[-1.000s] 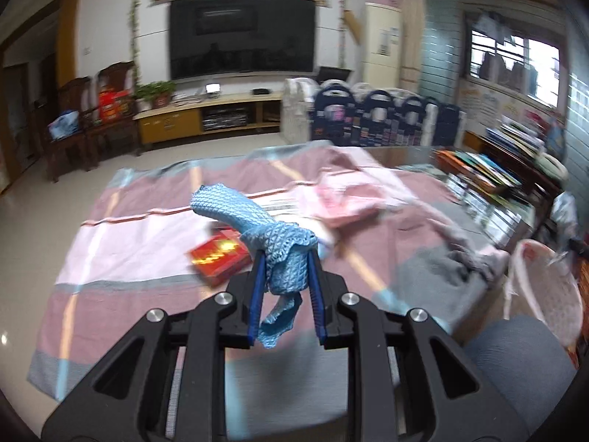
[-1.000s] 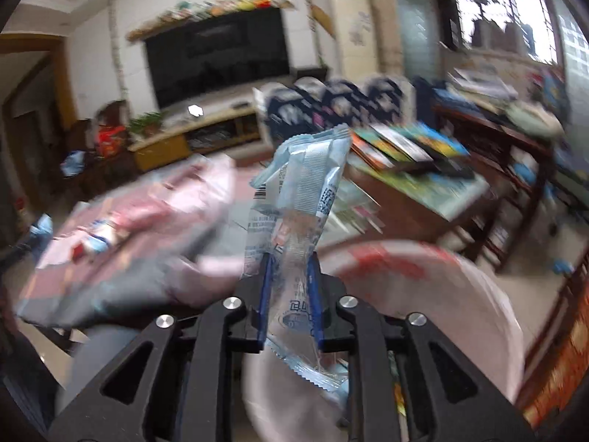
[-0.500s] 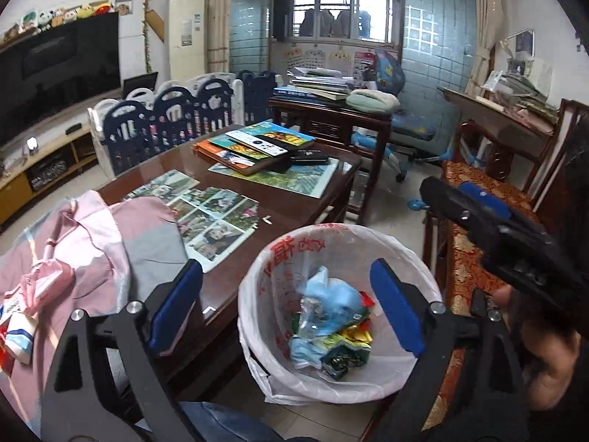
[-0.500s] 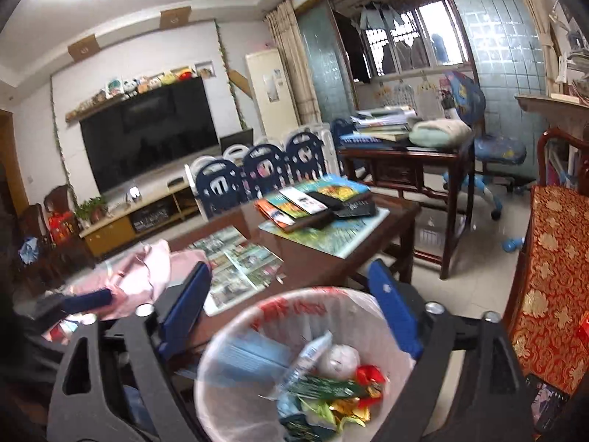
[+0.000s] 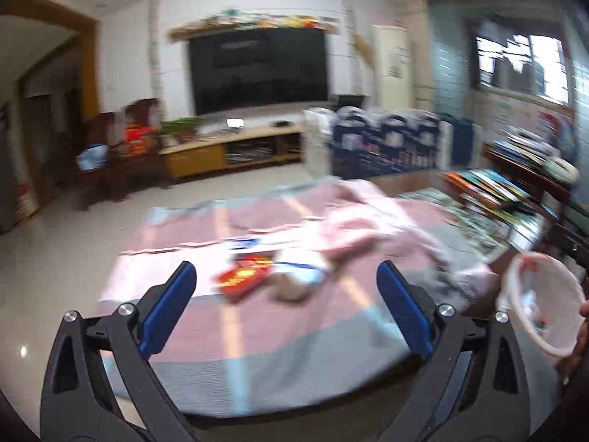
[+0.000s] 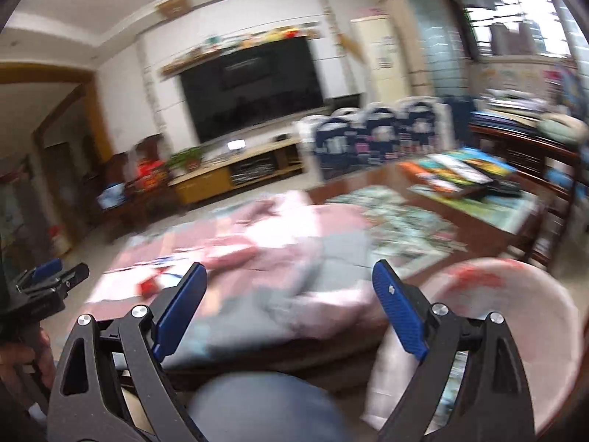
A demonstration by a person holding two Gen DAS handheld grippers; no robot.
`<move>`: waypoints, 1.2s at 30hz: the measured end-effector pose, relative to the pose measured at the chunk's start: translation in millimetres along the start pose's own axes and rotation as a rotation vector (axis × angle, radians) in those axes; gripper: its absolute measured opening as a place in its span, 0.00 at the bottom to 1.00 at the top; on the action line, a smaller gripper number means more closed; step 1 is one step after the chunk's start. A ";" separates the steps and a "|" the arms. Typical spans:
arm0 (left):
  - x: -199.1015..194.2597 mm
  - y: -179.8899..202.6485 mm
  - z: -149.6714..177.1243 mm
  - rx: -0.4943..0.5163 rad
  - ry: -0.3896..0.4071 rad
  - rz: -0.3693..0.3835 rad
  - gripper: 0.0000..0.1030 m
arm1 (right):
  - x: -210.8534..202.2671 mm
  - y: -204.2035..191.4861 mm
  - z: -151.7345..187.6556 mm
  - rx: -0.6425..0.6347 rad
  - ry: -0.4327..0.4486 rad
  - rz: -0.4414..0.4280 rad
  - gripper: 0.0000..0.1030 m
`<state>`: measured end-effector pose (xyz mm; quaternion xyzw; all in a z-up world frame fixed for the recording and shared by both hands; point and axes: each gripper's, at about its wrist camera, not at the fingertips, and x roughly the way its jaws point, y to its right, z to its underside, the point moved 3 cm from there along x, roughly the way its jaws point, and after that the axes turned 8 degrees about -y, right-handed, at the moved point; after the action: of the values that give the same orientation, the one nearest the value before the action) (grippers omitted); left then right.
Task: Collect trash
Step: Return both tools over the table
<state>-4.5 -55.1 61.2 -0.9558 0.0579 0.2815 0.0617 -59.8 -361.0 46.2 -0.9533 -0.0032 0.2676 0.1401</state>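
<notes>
While both views are smeared by motion blur, we can see the left tongs (image 5: 285, 307) spread wide with nothing between their blue pads; their jaws have just been opening. Our right tongs (image 6: 289, 307) stand wide apart and empty as well, having also just opened.

Ahead of the left tongs lies a pink, grey and white striped blanket (image 5: 257, 331) draped over the bench (image 6: 478, 235). On it, in the middle distance, rest a red packet (image 5: 244, 276) and, just to its right and touching or nearly so, a crumpled white wrapper with blue marks (image 5: 300, 280); blur hides their detail. A flat white and blue piece (image 5: 246, 245) lies just beyond them.

At the right edge of the left view stands the trash basket (image 5: 515, 283), lined with a pale bag, with bits of litter (image 5: 533, 309) inside. From the right view the same basket fills the near right corner, just beside the right tongs. The bare far end of the bench carries books (image 6: 460, 169) and printed sheets (image 6: 401, 217).
</notes>
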 end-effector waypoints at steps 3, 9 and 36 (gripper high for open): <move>-11.3 -50.3 4.6 -0.079 0.051 -0.108 0.96 | 27.1 -60.3 -9.9 -0.122 0.014 -0.087 0.87; -5.6 -87.0 16.4 -0.137 0.023 -0.151 0.97 | 73.8 -126.1 0.3 -0.316 -0.052 -0.060 0.87; -5.1 -77.1 23.2 -0.095 0.005 -0.122 0.97 | 77.1 -89.2 -4.0 -0.143 -0.064 -0.098 0.93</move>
<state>-9.9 24.8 51.2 -0.9601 -0.0138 0.2774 0.0330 14.4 -270.0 34.2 -0.9505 -0.0733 0.2899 0.0843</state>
